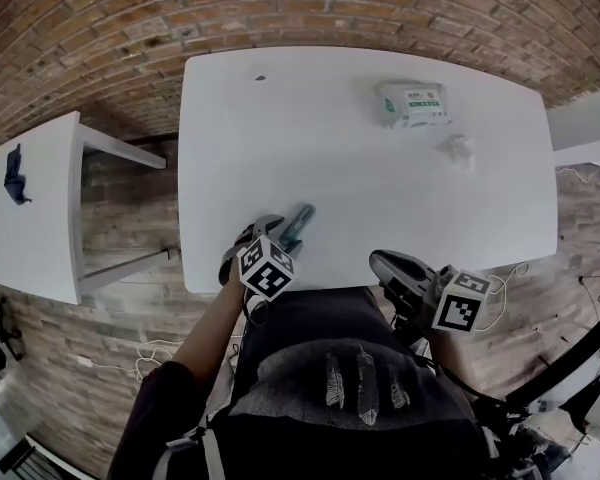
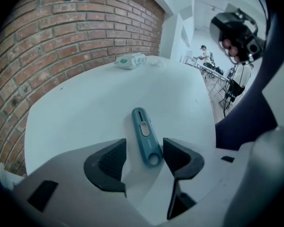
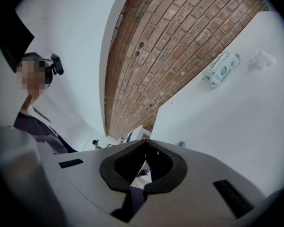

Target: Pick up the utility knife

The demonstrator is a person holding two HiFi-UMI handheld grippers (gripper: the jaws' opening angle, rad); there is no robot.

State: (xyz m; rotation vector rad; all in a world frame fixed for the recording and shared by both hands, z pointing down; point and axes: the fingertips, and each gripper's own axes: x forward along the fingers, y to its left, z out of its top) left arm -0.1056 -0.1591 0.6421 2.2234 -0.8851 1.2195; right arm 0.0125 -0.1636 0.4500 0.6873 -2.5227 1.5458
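Where the utility knife (image 2: 145, 132) lies, the left hand-held gripper (image 2: 144, 151) straddles it.

The knife (image 2: 146, 137) is teal, the table (image 2: 99, 103) white, the packet (image 1: 412, 104) white with green print, the wall (image 2: 61, 37) red-brown brick.

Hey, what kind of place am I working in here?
Probably an indoor lab or workshop space: plain white tables stand by an exposed brick wall, loose cables trail beside them, and another person stands farther back.
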